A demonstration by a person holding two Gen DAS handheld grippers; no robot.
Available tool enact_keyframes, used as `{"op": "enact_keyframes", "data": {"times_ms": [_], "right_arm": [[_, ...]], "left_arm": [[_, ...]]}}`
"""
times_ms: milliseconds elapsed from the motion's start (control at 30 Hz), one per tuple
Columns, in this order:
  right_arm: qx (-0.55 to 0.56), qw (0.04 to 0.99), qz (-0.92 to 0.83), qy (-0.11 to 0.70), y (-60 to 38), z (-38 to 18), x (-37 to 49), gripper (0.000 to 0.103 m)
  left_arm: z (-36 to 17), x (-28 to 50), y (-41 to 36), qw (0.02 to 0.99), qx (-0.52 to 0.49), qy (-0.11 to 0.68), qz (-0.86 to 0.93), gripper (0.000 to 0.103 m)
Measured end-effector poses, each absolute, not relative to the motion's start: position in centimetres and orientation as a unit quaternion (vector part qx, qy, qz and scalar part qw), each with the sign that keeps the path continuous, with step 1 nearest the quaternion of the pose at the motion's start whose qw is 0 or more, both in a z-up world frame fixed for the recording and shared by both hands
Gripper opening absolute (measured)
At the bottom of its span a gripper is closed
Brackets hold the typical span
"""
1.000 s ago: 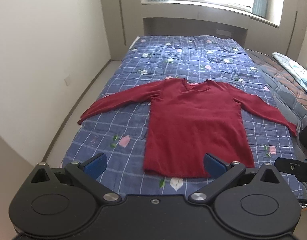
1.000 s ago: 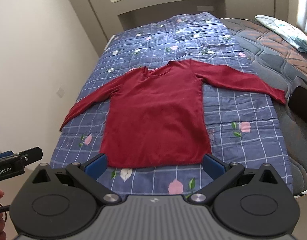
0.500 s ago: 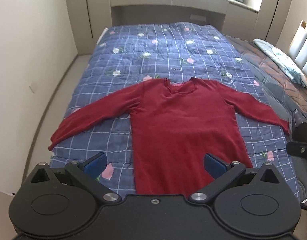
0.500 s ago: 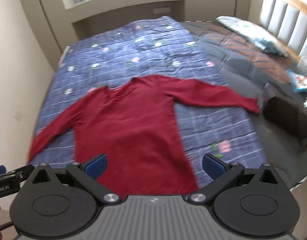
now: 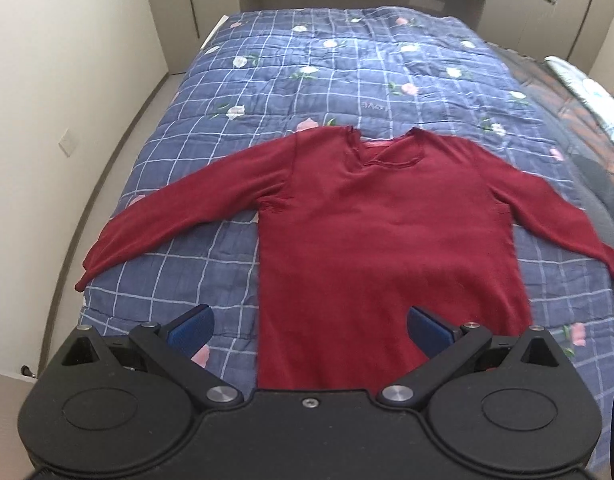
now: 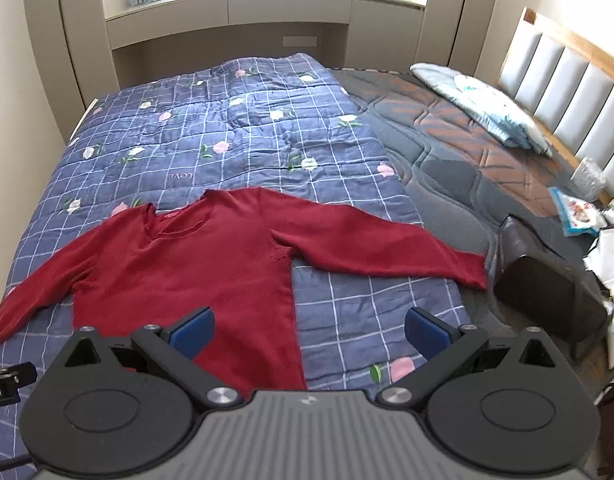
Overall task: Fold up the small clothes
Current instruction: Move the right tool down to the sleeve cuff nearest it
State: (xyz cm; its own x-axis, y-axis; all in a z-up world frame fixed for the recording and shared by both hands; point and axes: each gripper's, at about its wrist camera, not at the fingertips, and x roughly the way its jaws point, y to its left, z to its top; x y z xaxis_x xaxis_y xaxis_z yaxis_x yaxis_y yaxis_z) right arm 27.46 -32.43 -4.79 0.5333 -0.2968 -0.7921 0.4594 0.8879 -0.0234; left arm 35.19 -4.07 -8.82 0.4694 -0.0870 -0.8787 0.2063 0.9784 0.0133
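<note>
A red long-sleeved sweater (image 5: 383, 232) lies flat and face up on a blue checked floral quilt (image 5: 347, 68), both sleeves spread out to the sides. It also shows in the right wrist view (image 6: 187, 268). My left gripper (image 5: 309, 330) is open and empty, held above the sweater's lower left part. My right gripper (image 6: 309, 330) is open and empty above the sweater's lower right edge, with the right sleeve (image 6: 387, 250) ahead of it. The sweater's hem is hidden behind both gripper bodies.
The quilt covers the left part of a bed; a dark quilted mattress (image 6: 459, 152) is bare on the right. A light blue pillow (image 6: 487, 108) lies by the padded headboard (image 6: 567, 84). A dark bag (image 6: 547, 292) and packets (image 6: 579, 216) sit at the right. A wall (image 5: 47, 100) runs along the left.
Both grippers have moved forward over the bed and closer to the sweater. The right gripper has swung to the right, bringing the headboard and bag into view. The sweater has not moved.
</note>
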Motion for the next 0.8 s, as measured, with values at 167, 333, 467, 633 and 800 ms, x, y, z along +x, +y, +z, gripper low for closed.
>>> {"op": "enact_keyframes", "data": {"times_ms": [167, 333, 467, 633, 800], "right_arm": [[0.106, 0.862, -0.215, 0.447, -36.9, -8.5, 29.6, 0.103], [0.111, 0.852, -0.217, 0.463, -41.4, -12.2, 31.1, 0.103], [0.116, 0.846, -0.223, 0.469, -44.5, -14.4, 31.7, 0.103], [0.120, 0.843, -0.226, 0.474, -48.2, -17.5, 32.2, 0.103], [0.118, 0.862, -0.227, 0.437, -51.1, -20.8, 31.7, 0.103]], "left_arm": [[-11.9, 37.8, -7.9, 0.854, 0.069, 0.513, -0.062, 0.102], [-14.4, 40.7, -13.2, 0.856, 0.048, 0.511, -0.054, 0.102], [-16.5, 42.7, -17.9, 0.859, 0.036, 0.508, -0.055, 0.102], [-19.4, 44.6, -23.6, 0.866, 0.037, 0.494, -0.071, 0.102], [-22.7, 45.1, -28.8, 0.875, 0.098, 0.462, -0.110, 0.102]]}}
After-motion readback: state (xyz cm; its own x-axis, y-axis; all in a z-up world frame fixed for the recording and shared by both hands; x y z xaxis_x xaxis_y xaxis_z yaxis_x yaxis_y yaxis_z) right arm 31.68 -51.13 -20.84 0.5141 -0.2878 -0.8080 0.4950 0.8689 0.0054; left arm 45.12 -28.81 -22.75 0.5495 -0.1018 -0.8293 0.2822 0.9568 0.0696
